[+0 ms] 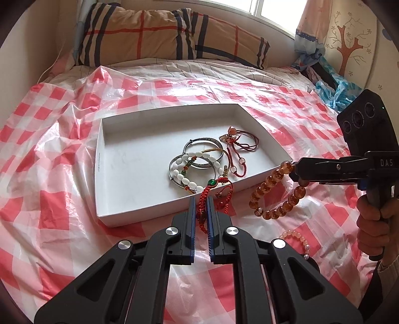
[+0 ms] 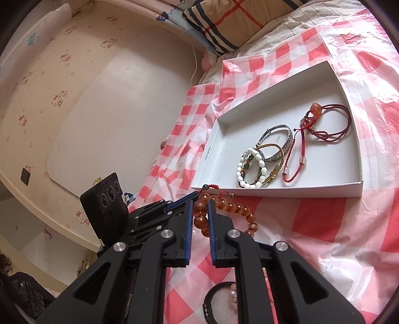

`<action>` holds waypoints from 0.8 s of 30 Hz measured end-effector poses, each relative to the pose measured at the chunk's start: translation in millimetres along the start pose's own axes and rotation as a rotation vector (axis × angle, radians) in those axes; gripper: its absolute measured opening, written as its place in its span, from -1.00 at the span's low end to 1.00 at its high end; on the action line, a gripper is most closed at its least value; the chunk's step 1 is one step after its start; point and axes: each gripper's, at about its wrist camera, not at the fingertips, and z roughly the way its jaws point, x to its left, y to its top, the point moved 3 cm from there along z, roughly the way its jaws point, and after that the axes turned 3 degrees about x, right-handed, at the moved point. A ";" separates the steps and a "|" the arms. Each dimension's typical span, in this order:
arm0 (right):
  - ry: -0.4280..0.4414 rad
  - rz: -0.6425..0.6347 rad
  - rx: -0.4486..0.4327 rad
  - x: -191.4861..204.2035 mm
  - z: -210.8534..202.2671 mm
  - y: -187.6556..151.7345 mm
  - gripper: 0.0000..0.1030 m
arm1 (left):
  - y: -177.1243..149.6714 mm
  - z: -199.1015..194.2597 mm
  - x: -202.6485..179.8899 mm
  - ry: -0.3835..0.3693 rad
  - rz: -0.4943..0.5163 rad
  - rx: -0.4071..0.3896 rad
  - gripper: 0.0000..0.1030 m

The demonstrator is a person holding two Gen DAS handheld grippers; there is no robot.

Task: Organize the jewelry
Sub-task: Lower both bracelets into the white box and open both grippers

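The left gripper (image 1: 200,211) pinches a red cord bracelet (image 1: 214,192) that drapes over the near rim of the white tray (image 1: 99,159) on the bed. Just right of the tray, the right gripper (image 1: 295,172) holds an amber bead bracelet (image 1: 271,192) hanging above the checked plastic sheet (image 1: 62,149). Silver bangles (image 1: 203,154) and a white bead bracelet (image 1: 192,172) lie inside the tray.

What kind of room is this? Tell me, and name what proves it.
Most likely a bedroom: the work surface is a bed, with a plaid pillow at its head, a striped sheet under the checked plastic cover, and a curtained window behind.
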 end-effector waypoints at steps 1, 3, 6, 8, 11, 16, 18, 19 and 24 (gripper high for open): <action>0.002 -0.001 -0.001 -0.1 -0.6 0.1 -0.76 | 0.1 0.2 0.2 0.002 0.002 -0.001 -0.85; 0.007 0.000 -0.002 -0.1 -0.8 0.1 -0.76 | 0.0 -0.1 0.3 0.005 0.004 -0.002 -0.85; 0.018 0.003 -0.007 -0.2 -1.3 0.7 -0.76 | 0.9 -1.1 -0.4 0.008 0.007 -0.008 -0.85; 0.029 0.007 -0.012 -0.7 -2.4 0.7 -0.76 | 1.1 -1.3 0.0 0.009 0.006 -0.010 -0.85; 0.040 0.014 -0.022 -1.3 -4.4 1.8 -0.76 | 2.2 -2.2 0.4 0.011 0.005 -0.015 -0.85; 0.061 0.023 -0.048 -1.4 -8.4 5.1 -0.76 | 6.4 -4.8 0.2 0.013 -0.003 -0.035 -0.85; 0.065 0.030 -0.066 -2.1 -9.7 8.0 -0.76 | 9.5 -4.7 1.2 0.011 -0.013 -0.043 -0.85; 0.071 0.036 -0.078 -2.6 -10.5 9.9 -0.76 | 11.4 -4.5 2.1 0.009 -0.021 -0.047 -0.85; 0.097 0.061 -0.149 -4.1 -14.7 20.8 -0.76 | 23.2 0.4 7.7 0.009 -0.067 -0.067 -0.85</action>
